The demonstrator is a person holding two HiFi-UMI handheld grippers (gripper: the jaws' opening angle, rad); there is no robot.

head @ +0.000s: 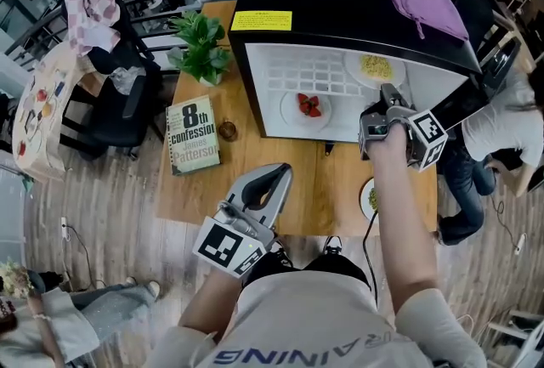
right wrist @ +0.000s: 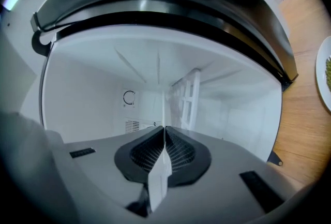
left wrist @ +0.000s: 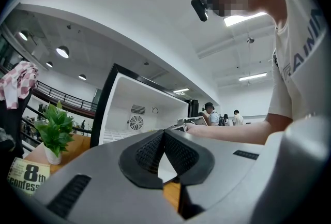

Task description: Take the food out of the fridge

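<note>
An open black fridge [head: 340, 9] lies on the wooden table [head: 246, 188]. Inside, a white plate [head: 289, 116] carries strawberries [head: 309, 105] on the left. A second white plate [head: 355, 70] with yellow food [head: 376, 66] sits at the upper right. My right gripper [head: 387, 93] reaches into the fridge and is shut on that plate's near rim. In the right gripper view the thin white rim [right wrist: 159, 179] runs edge-on between the pads of my right gripper [right wrist: 164, 137]. My left gripper [head: 276, 177] hangs shut and empty over the table's front edge; seen as my left gripper [left wrist: 164, 141], it points at the fridge [left wrist: 134, 109].
A third plate [head: 368, 198] with greenish food lies on the table under my right arm. A book [head: 193, 135], a potted plant [head: 202, 43] and a small brown cup [head: 227, 131] stand left of the fridge. A purple cloth [head: 422, 1] lies on the fridge. A person sits at the right.
</note>
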